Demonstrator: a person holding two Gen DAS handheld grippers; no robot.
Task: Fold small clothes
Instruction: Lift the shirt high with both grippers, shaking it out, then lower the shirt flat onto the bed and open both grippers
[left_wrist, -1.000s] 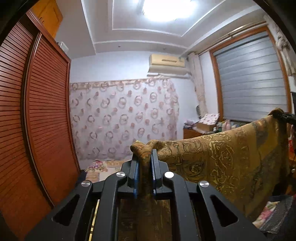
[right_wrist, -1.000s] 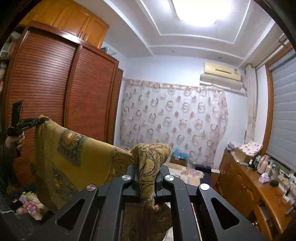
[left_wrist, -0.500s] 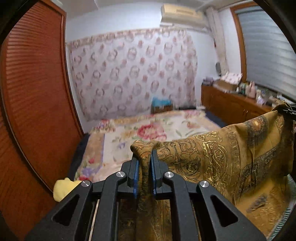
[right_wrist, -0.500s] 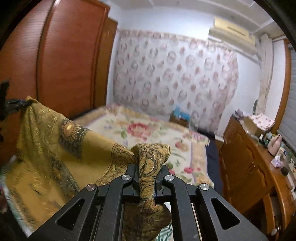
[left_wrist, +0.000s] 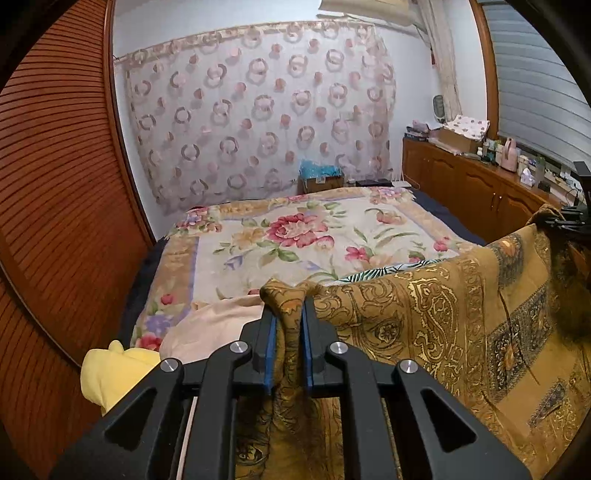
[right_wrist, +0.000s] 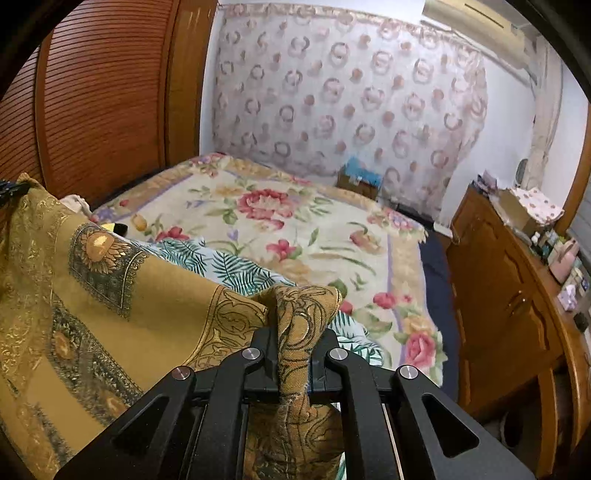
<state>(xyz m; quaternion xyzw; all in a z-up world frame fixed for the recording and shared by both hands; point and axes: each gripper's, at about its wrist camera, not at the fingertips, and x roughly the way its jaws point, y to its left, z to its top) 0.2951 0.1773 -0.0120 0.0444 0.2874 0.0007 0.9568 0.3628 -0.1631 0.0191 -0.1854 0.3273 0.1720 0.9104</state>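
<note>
1. The gold paisley cloth (left_wrist: 443, 325) hangs stretched between the two tools above the near end of the bed, its lower part draping down towards the covers.
2. The left gripper (left_wrist: 287, 314) is clamped on one bunched top corner; the right gripper (right_wrist: 295, 325) is clamped on the other, a wad of fabric bulging above its jaws.
3. Beneath the cloth, at 12 o'clock in the right view, lies a fern-print garment (right_wrist: 236, 266); a peach cloth (left_wrist: 207, 325) and a yellow garment (left_wrist: 110, 373) sit at 9 o'clock in the left view.
4. Likely trouble: laying the cloth down could cover or drag those garments, and the bunched corners may leave wrinkled edges.
5. The floral bedspread (left_wrist: 295, 236) offers open room towards 12 o'clock. The slatted wardrobe (left_wrist: 55, 206) crowds 9 o'clock, the wooden sideboard (right_wrist: 509, 295) at 3 o'clock.
</note>
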